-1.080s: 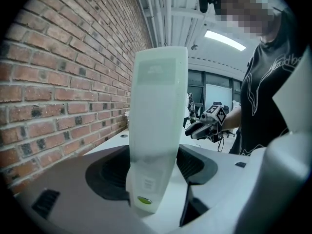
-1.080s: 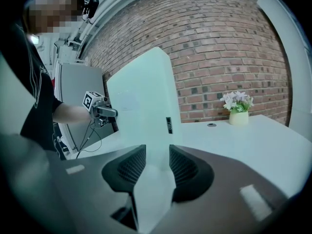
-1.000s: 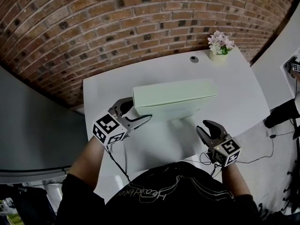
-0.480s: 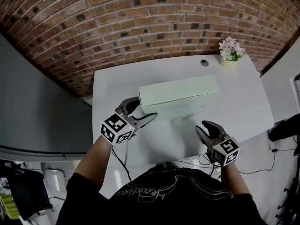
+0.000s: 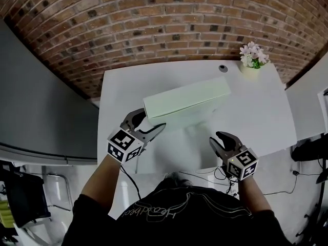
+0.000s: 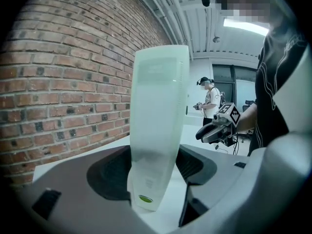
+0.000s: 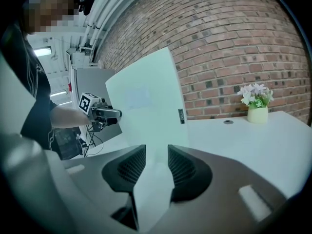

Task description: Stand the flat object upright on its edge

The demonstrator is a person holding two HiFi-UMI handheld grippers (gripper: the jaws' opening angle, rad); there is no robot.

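the pale green box is up on its long edge on the white bench, broad faces vertical, so i judge the standing part done and the step in hand is steadying it before i let go. my left tool has the box's left end between its jaws; they stand wide because the box is thick, and both pads look to press on its faces. my right tool hangs near the front edge of the bench, well apart from the box, jaws a narrow gap apart with nothing between them.

next, i think, i need to check that the lower edge sits flat on the bench, then ease the left jaws apart evenly and draw straight back, so that neither pad drags the box over. the right tool could wait close by the free end in case it leans.

as for containers: the box is closed, and i cannot tell what is inside. a small pale pot at the far right corner holds pale pink flowers, well clear of the box.
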